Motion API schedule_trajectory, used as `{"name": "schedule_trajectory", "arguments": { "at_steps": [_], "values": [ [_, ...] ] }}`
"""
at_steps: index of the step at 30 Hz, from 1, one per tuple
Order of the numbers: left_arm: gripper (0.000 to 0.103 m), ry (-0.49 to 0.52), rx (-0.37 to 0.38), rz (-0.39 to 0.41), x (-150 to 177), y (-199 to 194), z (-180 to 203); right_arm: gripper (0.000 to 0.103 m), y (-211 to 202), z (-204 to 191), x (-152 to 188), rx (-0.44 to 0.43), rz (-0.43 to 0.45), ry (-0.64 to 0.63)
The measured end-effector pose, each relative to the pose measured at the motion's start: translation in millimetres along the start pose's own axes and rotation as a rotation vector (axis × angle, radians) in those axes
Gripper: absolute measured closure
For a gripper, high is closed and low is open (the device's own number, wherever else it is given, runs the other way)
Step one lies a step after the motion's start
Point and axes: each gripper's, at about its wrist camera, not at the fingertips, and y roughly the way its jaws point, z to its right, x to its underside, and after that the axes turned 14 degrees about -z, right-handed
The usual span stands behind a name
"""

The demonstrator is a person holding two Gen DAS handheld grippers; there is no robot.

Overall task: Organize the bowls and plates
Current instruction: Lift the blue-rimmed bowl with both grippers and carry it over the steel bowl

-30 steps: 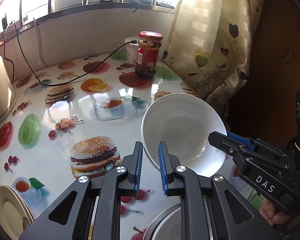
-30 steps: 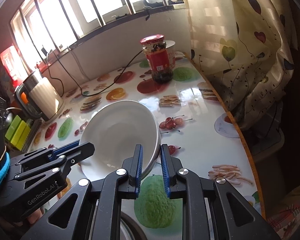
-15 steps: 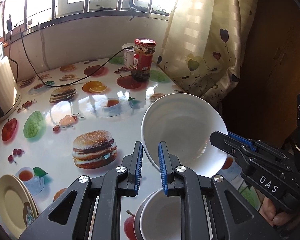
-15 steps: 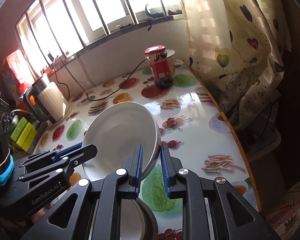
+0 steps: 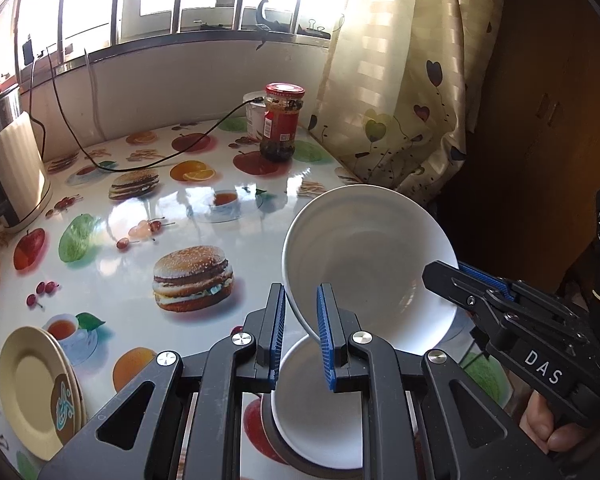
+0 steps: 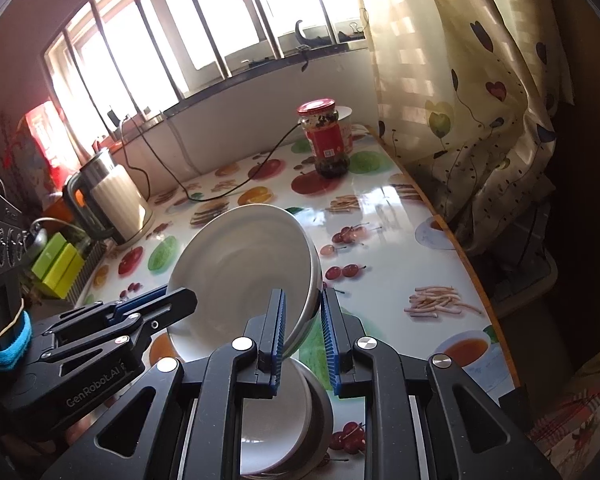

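Observation:
A large white bowl (image 5: 368,264) hangs tilted above the table, held by its rim from two sides. My left gripper (image 5: 301,304) is shut on the near-left rim. My right gripper (image 5: 456,276) is shut on the opposite rim. In the right wrist view the same white bowl (image 6: 240,264) sits between my right gripper (image 6: 302,320) and my left gripper (image 6: 172,304). Just below it a smaller white bowl (image 5: 316,420) rests inside a grey bowl (image 6: 320,412). A stack of yellow plates (image 5: 32,384) lies at the table's near left.
A red-lidded jar (image 5: 283,128) stands at the far side by the flowered curtain (image 5: 400,100). A kettle (image 5: 12,168) and its black cord (image 5: 140,164) sit at the left. Green boxes (image 6: 56,264) stand beyond the kettle. The table edge (image 6: 480,280) runs along the right.
Both grippers have drawn back and upward together with the white bowl. The nested bowls underneath and the yellow plates have come further into view.

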Motion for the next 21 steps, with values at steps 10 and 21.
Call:
{"name": "schedule_trajectory", "arguments": {
  "at_steps": [10,21],
  "values": [
    [0.086,-0.013,0.009,-0.009,16.8,-3.8,-1.7,0.085,-7.5,-3.8,21.7,-0.012,-0.003,0.018],
    [0.086,-0.019,0.019,-0.004,26.8,-8.9,-2.5,0.085,-8.6,-4.8,34.2,-0.021,-0.008,0.027]
  ]
}}
